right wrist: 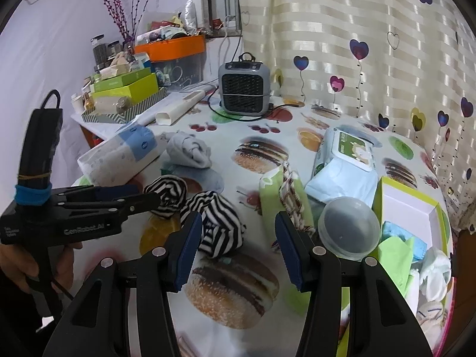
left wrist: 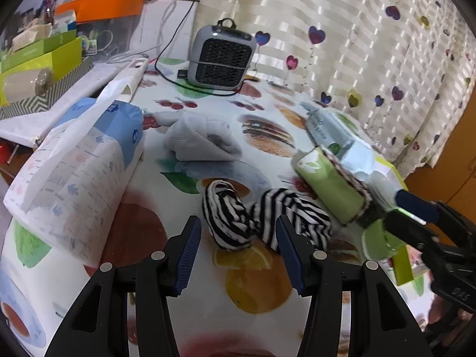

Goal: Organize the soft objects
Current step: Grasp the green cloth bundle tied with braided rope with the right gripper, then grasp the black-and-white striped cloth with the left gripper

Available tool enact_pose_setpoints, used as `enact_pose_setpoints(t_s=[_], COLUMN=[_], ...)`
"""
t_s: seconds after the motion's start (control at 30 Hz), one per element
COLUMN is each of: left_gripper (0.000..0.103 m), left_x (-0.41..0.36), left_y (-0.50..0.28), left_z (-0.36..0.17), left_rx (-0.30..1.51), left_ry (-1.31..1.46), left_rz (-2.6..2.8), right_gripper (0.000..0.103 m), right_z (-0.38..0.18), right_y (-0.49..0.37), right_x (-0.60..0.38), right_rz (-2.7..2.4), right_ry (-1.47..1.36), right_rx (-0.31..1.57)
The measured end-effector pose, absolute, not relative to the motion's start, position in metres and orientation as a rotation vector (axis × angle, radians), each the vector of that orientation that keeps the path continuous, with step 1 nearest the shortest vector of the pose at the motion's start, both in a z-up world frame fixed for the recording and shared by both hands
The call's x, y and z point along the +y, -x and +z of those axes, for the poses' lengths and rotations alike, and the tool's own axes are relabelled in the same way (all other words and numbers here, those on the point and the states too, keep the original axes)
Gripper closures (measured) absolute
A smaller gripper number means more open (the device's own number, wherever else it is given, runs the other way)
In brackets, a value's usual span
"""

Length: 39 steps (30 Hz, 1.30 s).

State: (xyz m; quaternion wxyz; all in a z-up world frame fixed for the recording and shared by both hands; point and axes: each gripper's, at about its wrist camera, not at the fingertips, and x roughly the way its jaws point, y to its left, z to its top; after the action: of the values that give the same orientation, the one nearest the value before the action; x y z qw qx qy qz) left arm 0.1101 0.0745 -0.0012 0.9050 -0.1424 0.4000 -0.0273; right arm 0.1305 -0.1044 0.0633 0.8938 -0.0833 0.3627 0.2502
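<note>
A striped curtain (right wrist: pixel 342 44) with hearts hangs behind the table (right wrist: pixel 238 291), whose cloth shows printed food; a pale wall (right wrist: pixel 44 44) stands left.

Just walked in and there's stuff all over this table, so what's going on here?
A person is sorting soft things with a handheld gripper in each hand. Both grippers, left and right, hover with jaws open near the black-and-white striped socks, holding nothing. A grey sock, a diaper pack and a wipes pack lie on the table.

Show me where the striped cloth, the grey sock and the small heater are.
striped cloth (left wrist: pixel 285 214): left wrist view, on its right bundle.
grey sock (right wrist: pixel 190 150): right wrist view, on its knot.
small heater (right wrist: pixel 244 89): right wrist view, on its front grille.
</note>
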Motion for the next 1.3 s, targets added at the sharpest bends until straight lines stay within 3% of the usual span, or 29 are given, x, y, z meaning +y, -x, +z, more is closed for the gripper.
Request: enact_pose_setpoints(t_s=[0.3,0.47,0.57,1.1,1.17,1.3], left_gripper=[0.053,0.079,0.085,0.087,0.087,0.090], left_x=[0.081,0.082,0.082,0.085,0.085,0.085], left_y=[-0.129,-0.131,-0.131,-0.130,-0.129,-0.128], left_z=[-0.016,-0.021,-0.022,-0.022,-0.022,-0.021], left_rx=[0.844,0.857,0.854,0.850,0.849,0.843], left_ry=[0.291,0.279,0.272,0.292,0.293,0.291], left_rz=[-0.011,-0.005,-0.009,-0.028,-0.029,-0.025], right_gripper=[0.051,0.051,0.051,0.051,0.064,0.079], right_z=[0.062,0.056,0.051,0.014,0.012,0.015], right_y=[-0.158,-0.180,-0.192,-0.226,-0.227,-0.223], right_x=[-0.108,-0.102,-0.099,-0.068,-0.068,-0.069], right_rz=[0.447,0.421,0.417,0.388,0.392,0.395], right_ry=[0.187,0.231,0.262,0.498,0.497,0.492], right_rx=[0.789,0.823,0.850,1.010,1.016,0.987])
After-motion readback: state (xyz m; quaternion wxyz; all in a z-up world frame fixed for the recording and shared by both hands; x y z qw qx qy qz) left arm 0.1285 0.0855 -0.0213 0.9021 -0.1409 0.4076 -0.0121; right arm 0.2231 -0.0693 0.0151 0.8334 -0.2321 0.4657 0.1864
